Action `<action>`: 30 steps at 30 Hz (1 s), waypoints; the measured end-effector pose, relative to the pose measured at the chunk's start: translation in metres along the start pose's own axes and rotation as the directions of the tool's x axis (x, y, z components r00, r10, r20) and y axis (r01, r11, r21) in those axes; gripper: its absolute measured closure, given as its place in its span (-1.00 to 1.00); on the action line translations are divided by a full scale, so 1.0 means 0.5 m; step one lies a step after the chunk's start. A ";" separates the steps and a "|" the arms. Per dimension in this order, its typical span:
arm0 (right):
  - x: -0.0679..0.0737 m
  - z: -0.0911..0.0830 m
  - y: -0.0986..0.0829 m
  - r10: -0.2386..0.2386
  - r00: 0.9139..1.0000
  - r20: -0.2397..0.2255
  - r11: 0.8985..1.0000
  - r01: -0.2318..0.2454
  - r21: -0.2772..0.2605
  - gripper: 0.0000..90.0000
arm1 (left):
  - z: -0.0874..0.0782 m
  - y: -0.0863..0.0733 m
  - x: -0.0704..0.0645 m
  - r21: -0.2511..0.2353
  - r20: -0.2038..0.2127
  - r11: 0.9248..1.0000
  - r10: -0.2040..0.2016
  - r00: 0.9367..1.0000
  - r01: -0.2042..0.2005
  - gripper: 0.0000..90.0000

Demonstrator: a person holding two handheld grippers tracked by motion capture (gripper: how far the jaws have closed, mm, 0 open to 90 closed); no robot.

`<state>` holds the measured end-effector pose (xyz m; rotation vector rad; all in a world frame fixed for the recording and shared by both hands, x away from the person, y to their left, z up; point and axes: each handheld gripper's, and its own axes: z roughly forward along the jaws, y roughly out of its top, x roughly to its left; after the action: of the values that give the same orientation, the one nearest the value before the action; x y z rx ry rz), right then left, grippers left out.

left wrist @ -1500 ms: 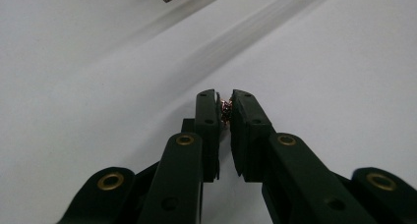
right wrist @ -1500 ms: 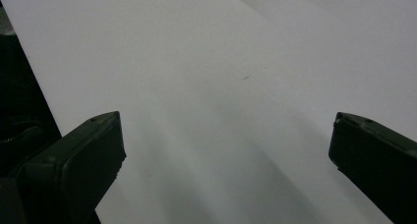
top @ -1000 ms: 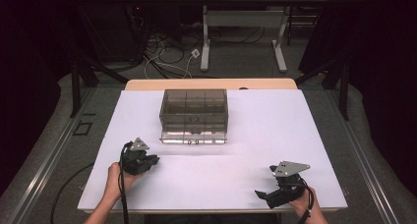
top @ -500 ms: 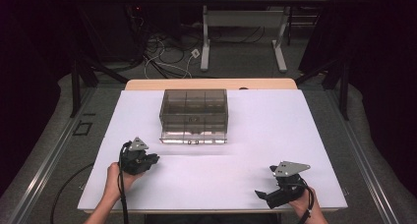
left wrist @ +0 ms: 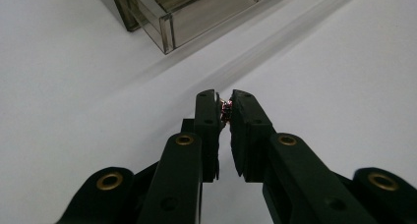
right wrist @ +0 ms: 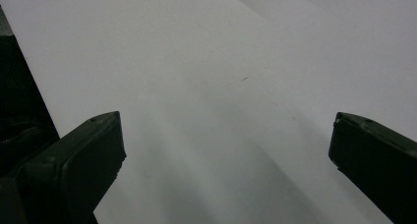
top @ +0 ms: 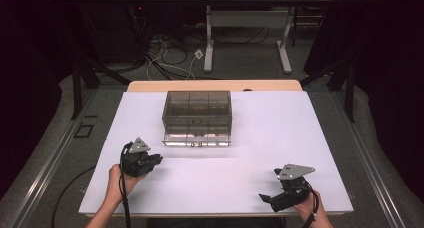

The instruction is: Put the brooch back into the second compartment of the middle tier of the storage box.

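Counting, we see one clear box (top: 197, 118) and two hand-held grippers on the bench (top: 260, 138). Left hand-held gripper (top: 156, 159) pinches a tiny part (left wrist: 226, 107), right hand-held gripper (top: 264, 198) gapes empty. Nothing has moved since earlier.

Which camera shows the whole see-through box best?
The high view: the whole see-through box sits mid-table on the white table, beyond both tongs. The left gripper view catches just one corner of it beyond the left tongs, shut on something tiny. The right gripper view looks across bare tabletop.

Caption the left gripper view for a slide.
Left gripper, fingers pinching a tiny reddish part, above the white table, near a smoky clear plastic drawer box.
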<state>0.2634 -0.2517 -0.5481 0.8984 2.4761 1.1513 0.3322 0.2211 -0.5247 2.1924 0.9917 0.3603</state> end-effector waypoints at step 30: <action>0.000 0.002 -0.001 -0.001 1.000 0.003 1.000 0.001 0.017 -1.00 | -0.013 0.042 -0.020 -0.063 -0.007 0.996 0.056 0.998 -0.056 0.81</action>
<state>0.2639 -0.2513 -0.5492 0.9024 2.4871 1.1300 0.3339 0.2071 -0.5049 2.1667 0.9110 0.4185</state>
